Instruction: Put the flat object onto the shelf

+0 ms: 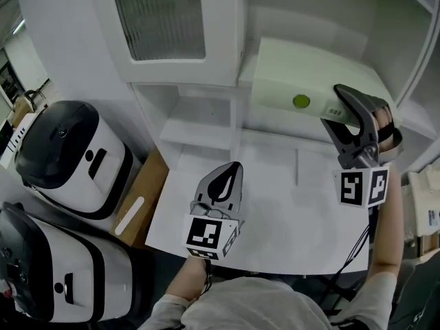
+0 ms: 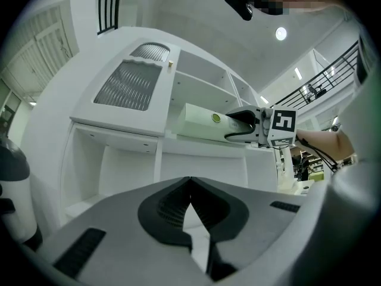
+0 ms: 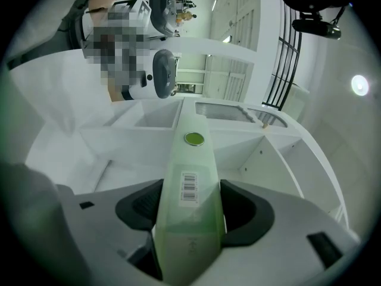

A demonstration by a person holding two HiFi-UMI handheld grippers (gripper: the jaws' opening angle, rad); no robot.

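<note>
White shelf; flat, perhaps plastic box

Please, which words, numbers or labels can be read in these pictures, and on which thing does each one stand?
Barcode label on the flat green object: digits too small to read.
Left marker cube, right marker cube: square patterns, no letters.
No words readable.

Cool, even indoor light, soft shadows. A ceiling lamp glares white. Both gripper views bend strongly, darkening at the corners.
</note>
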